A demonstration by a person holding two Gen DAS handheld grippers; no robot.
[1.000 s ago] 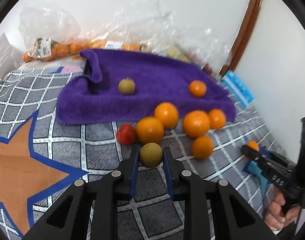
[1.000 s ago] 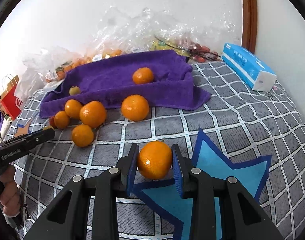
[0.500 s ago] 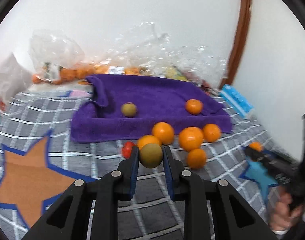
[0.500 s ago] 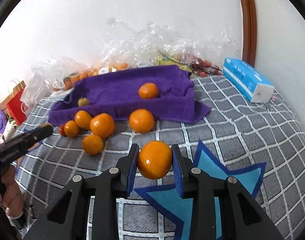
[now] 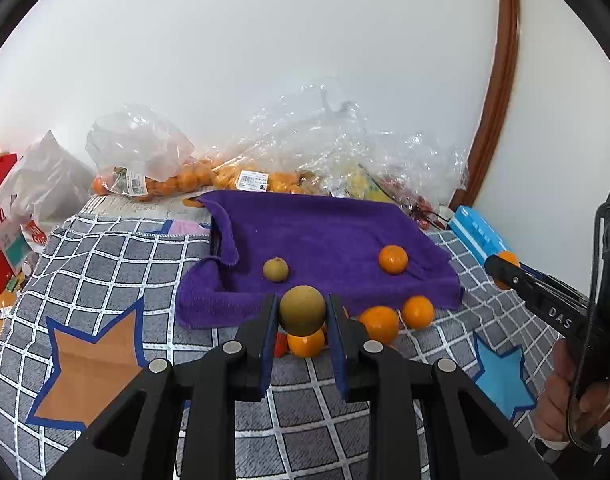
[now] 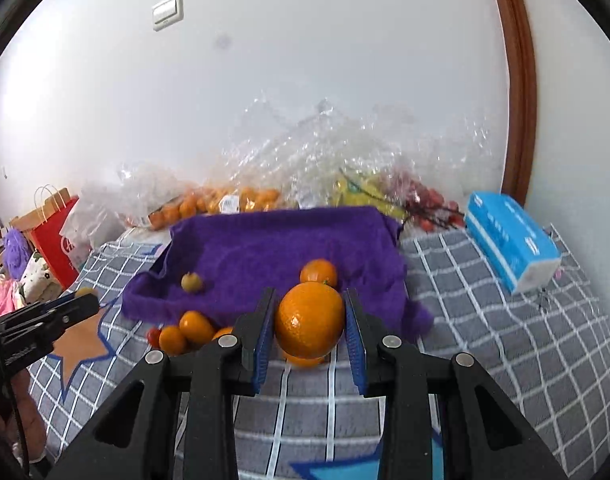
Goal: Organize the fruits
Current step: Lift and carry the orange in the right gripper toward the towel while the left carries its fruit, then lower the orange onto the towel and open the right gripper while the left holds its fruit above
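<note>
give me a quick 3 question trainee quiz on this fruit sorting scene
1. True or false: the left gripper is shut on an orange.
2. How many fruits lie on the purple towel? A) two B) four C) none
3. Which gripper holds the large orange?

Key:
1. False; it holds a brownish-green fruit.
2. A: a small green fruit and a small orange.
3. The right gripper.

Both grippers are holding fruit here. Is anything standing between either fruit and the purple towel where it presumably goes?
Nothing visible blocks either. The left gripper holds a greenish-brown fruit, the right gripper an orange, both lifted above the loose oranges lying before the purple towel. On the towel, bare space surrounds its two fruits.
</note>
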